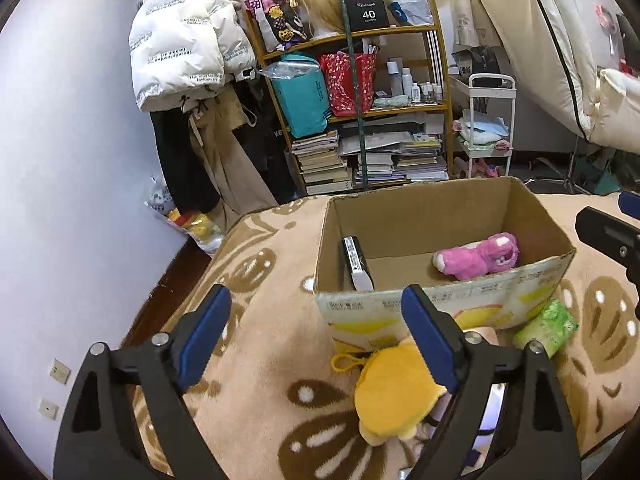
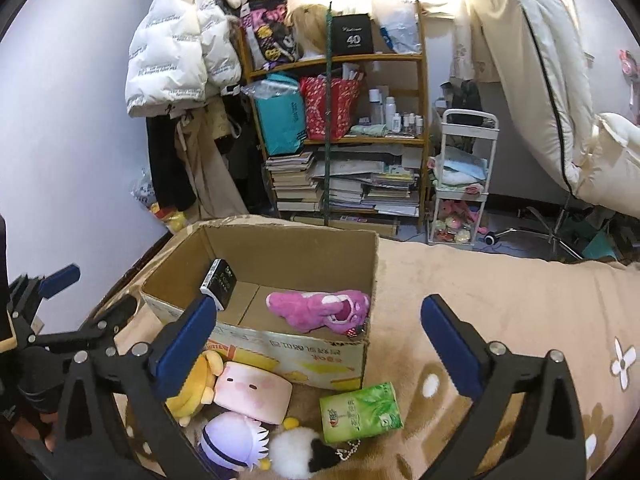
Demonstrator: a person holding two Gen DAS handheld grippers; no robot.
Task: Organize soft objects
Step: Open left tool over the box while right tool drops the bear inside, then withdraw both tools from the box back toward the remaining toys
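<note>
An open cardboard box [image 1: 440, 216] [image 2: 304, 248] stands on the beige blanket, with a pink plush [image 1: 480, 256] [image 2: 320, 310] and a black case [image 1: 354, 260] [image 2: 220, 282] inside. In front of the box lie a yellow plush [image 1: 392, 392] [image 2: 196, 384], a pink square plush [image 2: 252, 394], a purple-and-white plush head [image 2: 232, 440], a white fluffy keychain [image 2: 292, 452] and a green tissue pack [image 1: 546, 328] [image 2: 360, 406]. My left gripper [image 1: 316, 304] hangs open above the yellow plush, holding nothing. My right gripper [image 2: 320, 312] is open and empty before the box.
The blanket [image 2: 500, 280] covers a bed whose left edge drops to a dark floor by the wall. Beyond the bed stand a crowded wooden shelf [image 1: 360, 112], hanging coats [image 1: 188, 40] and a small white cart [image 2: 464, 176]. Bare blanket stretches right of the box.
</note>
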